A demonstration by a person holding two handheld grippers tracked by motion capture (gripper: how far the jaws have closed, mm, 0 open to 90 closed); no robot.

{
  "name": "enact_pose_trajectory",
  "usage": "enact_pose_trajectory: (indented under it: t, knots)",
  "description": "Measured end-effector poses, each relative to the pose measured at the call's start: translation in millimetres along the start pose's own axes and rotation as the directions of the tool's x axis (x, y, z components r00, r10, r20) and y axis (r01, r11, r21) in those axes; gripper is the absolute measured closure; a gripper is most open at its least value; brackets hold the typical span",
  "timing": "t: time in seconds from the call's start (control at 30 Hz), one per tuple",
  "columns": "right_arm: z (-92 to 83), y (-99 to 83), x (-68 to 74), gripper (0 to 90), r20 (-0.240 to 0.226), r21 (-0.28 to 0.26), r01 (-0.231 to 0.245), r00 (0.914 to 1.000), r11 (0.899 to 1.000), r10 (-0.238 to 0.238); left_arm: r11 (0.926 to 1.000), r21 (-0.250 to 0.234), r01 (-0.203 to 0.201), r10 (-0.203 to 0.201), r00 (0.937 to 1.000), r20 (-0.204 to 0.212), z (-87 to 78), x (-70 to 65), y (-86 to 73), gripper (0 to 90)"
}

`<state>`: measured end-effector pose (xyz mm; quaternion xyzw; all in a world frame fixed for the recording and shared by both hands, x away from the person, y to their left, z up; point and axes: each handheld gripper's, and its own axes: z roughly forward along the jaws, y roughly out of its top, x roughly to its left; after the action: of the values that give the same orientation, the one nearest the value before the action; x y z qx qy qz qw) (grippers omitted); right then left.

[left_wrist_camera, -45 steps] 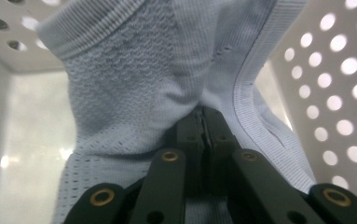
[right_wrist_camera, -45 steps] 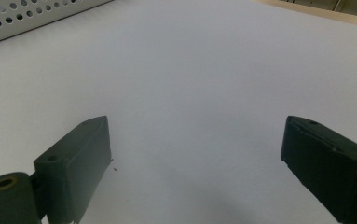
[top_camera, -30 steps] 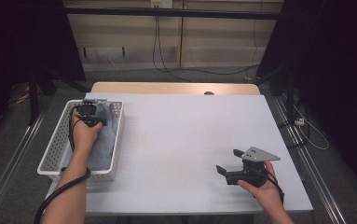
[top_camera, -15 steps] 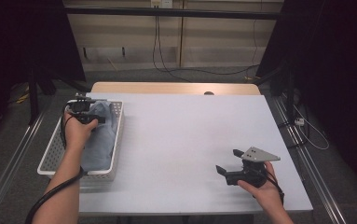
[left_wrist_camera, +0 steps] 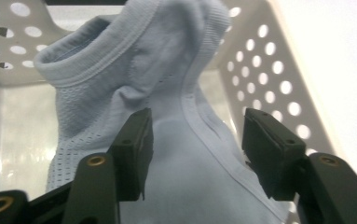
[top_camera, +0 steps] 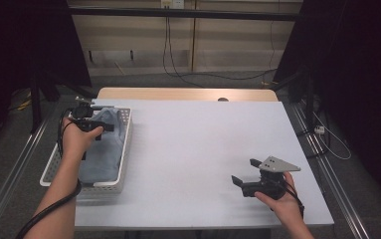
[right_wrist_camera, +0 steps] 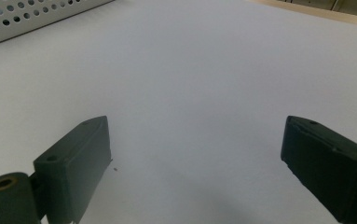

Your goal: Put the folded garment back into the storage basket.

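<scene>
A light blue mesh garment (top_camera: 103, 152) lies heaped in a white perforated basket (top_camera: 53, 167) at the table's left edge. My left gripper (top_camera: 105, 117) hovers just above the garment's far end. Its jaws have just been opening and now stand apart. In the left gripper view the garment (left_wrist_camera: 167, 70) rises behind and between the pads of my left gripper (left_wrist_camera: 197, 122), which do not press on it. My right gripper (top_camera: 245, 172) rests low over the white table at the front right, open, with bare table between the jaws of the right gripper (right_wrist_camera: 195, 126).
The white table (top_camera: 203, 144) stretches between the basket and the right hand. The basket wall (left_wrist_camera: 269, 70) stands close on the left gripper's right, and the basket's side (right_wrist_camera: 27, 14) lies far off in the right gripper view. A wooden strip (top_camera: 188, 93) borders the far edge.
The left hand has lifted up from the garment in the basket and drifted slightly left, and its jaws have come apart. The garment stays in the basket. The right hand has kept still.
</scene>
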<state>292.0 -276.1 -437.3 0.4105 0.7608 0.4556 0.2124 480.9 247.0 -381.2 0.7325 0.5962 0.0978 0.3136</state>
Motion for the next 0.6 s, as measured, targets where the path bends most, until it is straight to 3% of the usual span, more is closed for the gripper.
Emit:
enact_pose_trajectory:
  t: [0.23,0.27,0.6]
  knots:
    - [-0.1,-0.5,0.5,7.5,0.000,0.003,0.001,1.0000,1.000,-0.001,0.9989,0.000,-0.048,0.048,0.9985,0.026,-9.6,-11.1,1.7,36.3]
    - [-0.6,-0.6,-0.1,7.5,-0.001,0.002,0.002,1.0000,1.000,-0.002,0.9977,-0.005,-0.067,0.068,0.9969,0.039,-13.5,-14.8,2.2,36.0]
    - [-2.3,-0.8,-2.4,7.5,0.007,-0.001,-0.005,1.0000,1.000,0.005,0.9938,-0.019,-0.109,0.111,0.9886,0.102,-22.0,-36.8,1.8,30.8]
